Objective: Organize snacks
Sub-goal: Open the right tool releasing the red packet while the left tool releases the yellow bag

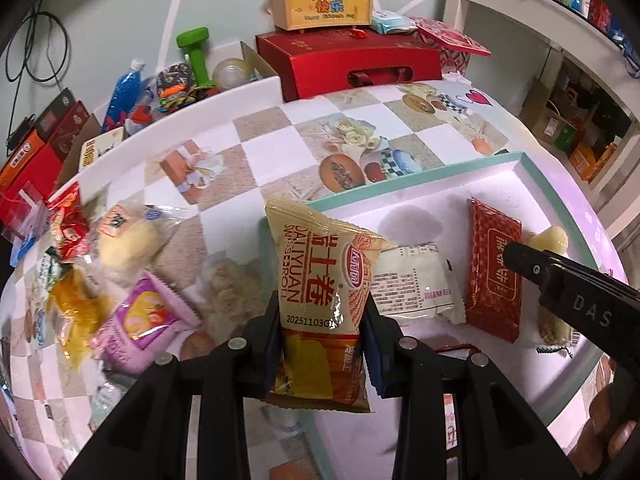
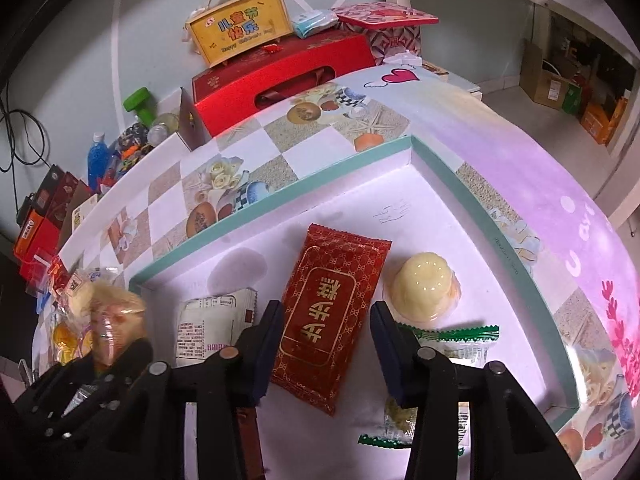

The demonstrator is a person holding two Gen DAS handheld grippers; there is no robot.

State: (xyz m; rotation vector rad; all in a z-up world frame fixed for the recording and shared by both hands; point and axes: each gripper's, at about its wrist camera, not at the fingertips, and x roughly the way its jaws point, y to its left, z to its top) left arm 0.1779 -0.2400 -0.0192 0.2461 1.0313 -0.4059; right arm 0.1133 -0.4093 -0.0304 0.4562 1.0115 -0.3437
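Observation:
My left gripper [image 1: 322, 320] is shut on a tan and orange Swiss roll packet [image 1: 320, 280], held above the left edge of the teal-rimmed white tray [image 1: 420, 178]. In the tray lie a red patterned packet [image 2: 330, 312], a white printed packet [image 2: 214, 324], a pale yellow jelly cup [image 2: 426, 284] and a green-edged clear packet [image 2: 460, 338]. My right gripper [image 2: 326, 320] is open and empty, its fingers either side of the red packet, just above it. Its finger also shows in the left wrist view [image 1: 560, 276].
Loose snacks lie on the checkered tablecloth left of the tray: a pink packet [image 1: 140, 320], a yellow packet [image 1: 76, 308], a clear-wrapped bun [image 1: 128, 240], red packets [image 1: 68, 220]. A red gift box [image 1: 352, 60] with a yellow box [image 1: 324, 0] stands at the back.

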